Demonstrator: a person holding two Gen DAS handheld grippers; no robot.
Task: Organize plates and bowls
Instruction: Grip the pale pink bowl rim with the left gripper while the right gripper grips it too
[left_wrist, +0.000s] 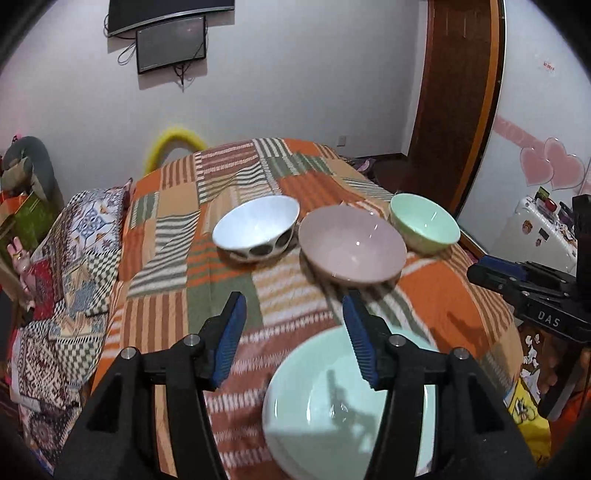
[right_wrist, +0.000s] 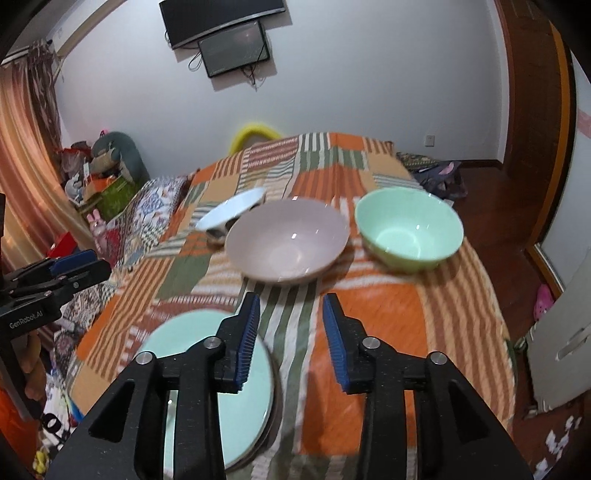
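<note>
- Left gripper (left_wrist: 293, 334): we see jaws apart, nothing between the blue pads; it hangs above the near edge of the bed (left_wrist: 166, 236).
- Right gripper (right_wrist: 290, 338): jaws apart too, narrower gap, empty; only striped blanket shows between them.
- Mint plate (left_wrist: 314, 402) lies flat on the blanket closest to us, below the left gripper's right finger; the right wrist view shows another rim under it, so we read it as the top of a plate stack, probably the collecting spot.
- Three bowls sit in a row further back, all upright: white bowl with dark spots (left_wrist: 256, 229), pink bowl (left_wrist: 351, 243), mint bowl (left_wrist: 424, 223).
- Pink is just beside mint; whether the rims touch we cannot tell.
- Our guess: plates done, bowls not yet nested; both grippers are free to take one.
</note>
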